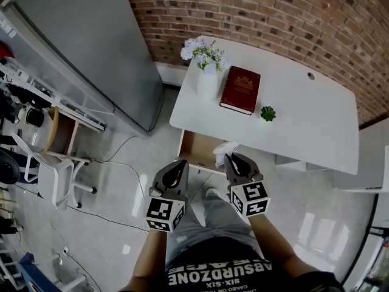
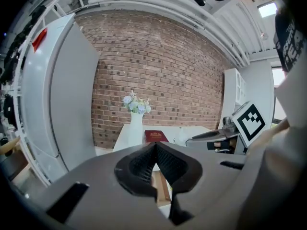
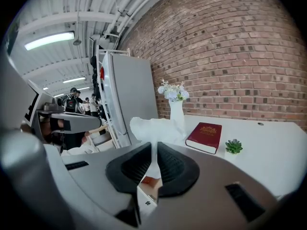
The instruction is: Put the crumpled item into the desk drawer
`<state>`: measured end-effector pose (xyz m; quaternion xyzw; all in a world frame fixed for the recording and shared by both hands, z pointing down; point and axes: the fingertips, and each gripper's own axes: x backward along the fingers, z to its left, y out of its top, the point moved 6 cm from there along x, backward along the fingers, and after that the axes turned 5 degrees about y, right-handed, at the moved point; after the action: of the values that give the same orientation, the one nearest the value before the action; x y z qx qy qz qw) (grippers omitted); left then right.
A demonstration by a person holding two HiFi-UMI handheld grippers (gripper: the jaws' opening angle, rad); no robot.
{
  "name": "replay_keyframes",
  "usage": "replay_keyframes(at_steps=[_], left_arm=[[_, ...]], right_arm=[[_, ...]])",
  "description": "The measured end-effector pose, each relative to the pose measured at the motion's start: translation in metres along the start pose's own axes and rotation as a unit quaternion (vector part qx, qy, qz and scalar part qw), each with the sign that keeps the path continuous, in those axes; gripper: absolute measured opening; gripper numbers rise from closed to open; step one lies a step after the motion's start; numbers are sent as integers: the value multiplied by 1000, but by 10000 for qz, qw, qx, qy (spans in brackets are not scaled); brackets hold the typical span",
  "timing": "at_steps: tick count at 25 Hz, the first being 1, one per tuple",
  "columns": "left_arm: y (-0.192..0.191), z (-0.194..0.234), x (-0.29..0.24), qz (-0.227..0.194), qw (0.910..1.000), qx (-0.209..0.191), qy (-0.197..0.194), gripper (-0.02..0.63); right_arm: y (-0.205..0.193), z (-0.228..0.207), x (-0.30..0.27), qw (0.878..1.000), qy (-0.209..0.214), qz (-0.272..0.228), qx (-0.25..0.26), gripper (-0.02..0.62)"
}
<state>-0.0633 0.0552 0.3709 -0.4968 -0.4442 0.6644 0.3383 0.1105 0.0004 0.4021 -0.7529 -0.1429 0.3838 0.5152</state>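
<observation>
A white crumpled item [image 3: 154,128] is pinched between the pads of my right gripper [image 3: 154,146], which is shut on it. In the head view the item [image 1: 223,153] hangs at the tip of that gripper [image 1: 230,158], above the right end of the open desk drawer [image 1: 196,149]. The drawer's brown inside shows under the white desk's [image 1: 316,120] front left edge. My left gripper [image 1: 180,164] is beside the right one, in front of the drawer. Its jaws meet at the tip with nothing between them [image 2: 156,146].
On the desk stand a white vase with flowers [image 1: 206,66], a red book [image 1: 240,89] and a small green plant [image 1: 268,113]. A grey cabinet [image 1: 91,47] rises to the left, with white chairs [image 1: 55,163] and cables on the floor. A brick wall [image 1: 292,17] runs behind.
</observation>
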Motion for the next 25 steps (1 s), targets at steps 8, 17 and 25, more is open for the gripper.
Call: replay_keyframes(at_steps=[8, 17, 25], left_arm=[[-4, 41, -35, 349, 9983, -32, -474, 6], [-10, 68, -58, 668, 9937, -190, -882, 6], [-14, 80, -77, 809, 9902, -263, -1106, 6]], right_arm=[[-7, 12, -48, 9990, -280, 343, -36, 31], [-19, 15, -82, 9968, -486, 606, -174, 31], [-32, 10, -103, 9943, -600, 828, -287, 31]])
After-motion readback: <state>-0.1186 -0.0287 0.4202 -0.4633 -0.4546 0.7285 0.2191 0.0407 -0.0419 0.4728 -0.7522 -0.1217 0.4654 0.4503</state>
